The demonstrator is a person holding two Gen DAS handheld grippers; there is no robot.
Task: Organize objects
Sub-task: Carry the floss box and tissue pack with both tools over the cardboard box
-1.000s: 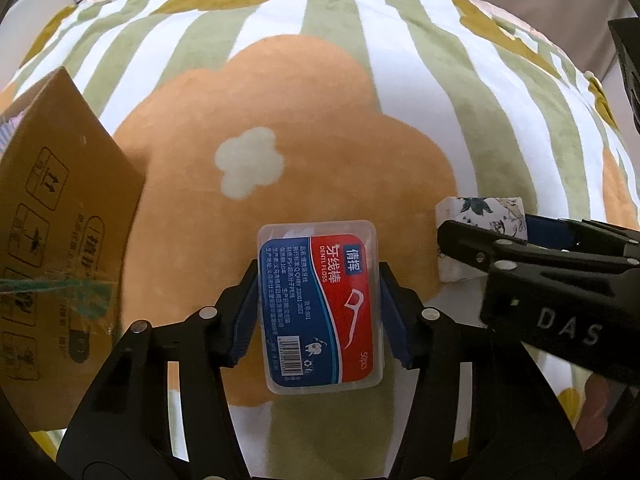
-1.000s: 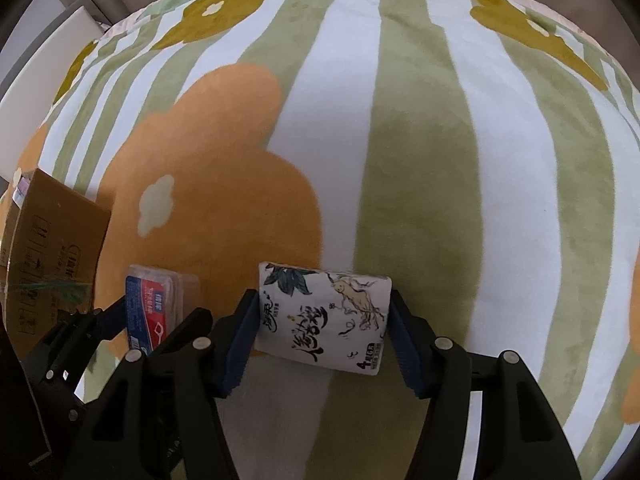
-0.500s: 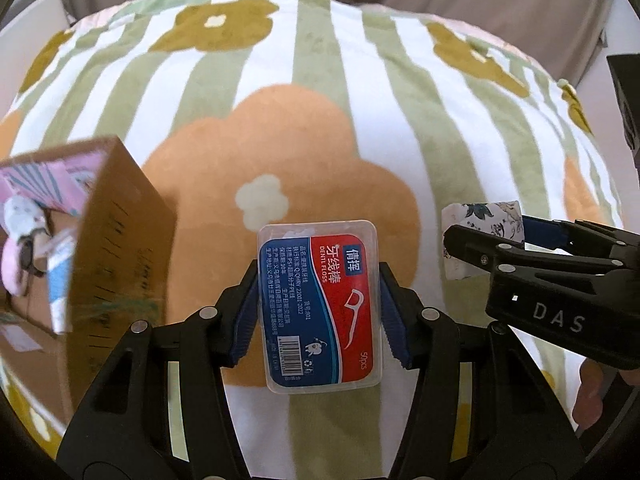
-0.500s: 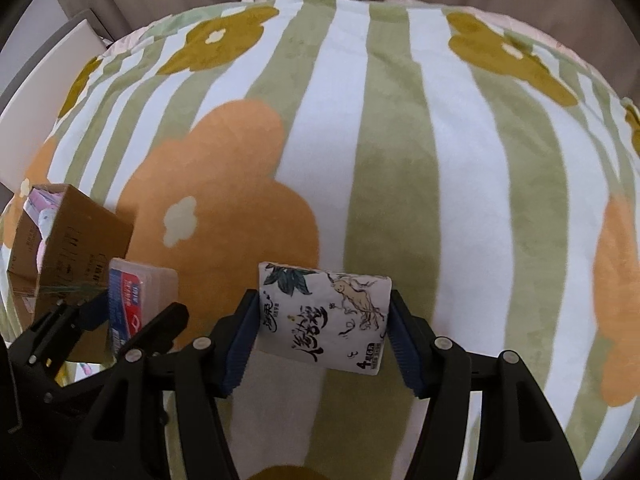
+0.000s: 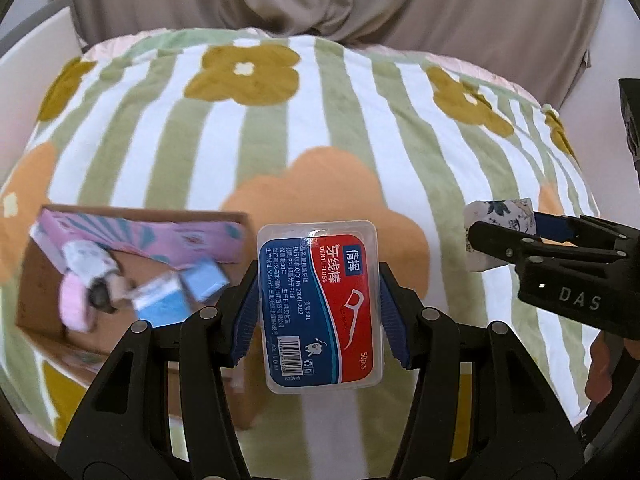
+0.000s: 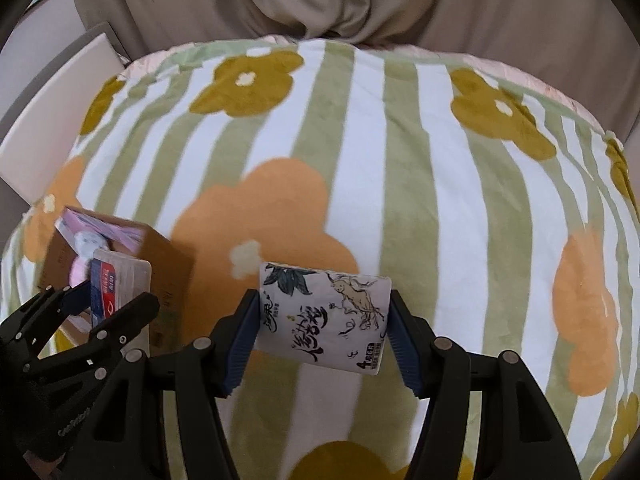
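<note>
Holding the floss box (image 5: 319, 305) tight in the left gripper (image 5: 319, 312) above the cardboard box (image 5: 120, 280), ready to drop in, and squeezing the tissue pack (image 6: 324, 322) in the right gripper (image 6: 323, 332) above the blanket (image 6: 400, 184).

Open blanket (image 6: 400, 168) ahead; cardboard box (image 5: 52, 280) blocks the left side.

The floss box (image 5: 320, 306) is showing "DENTL FLOSS", Chinese characters, "50pcs" and a barcode on its red-and-blue label; the right gripper (image 5: 500, 240) body is bearing the white letters "DAS".
</note>
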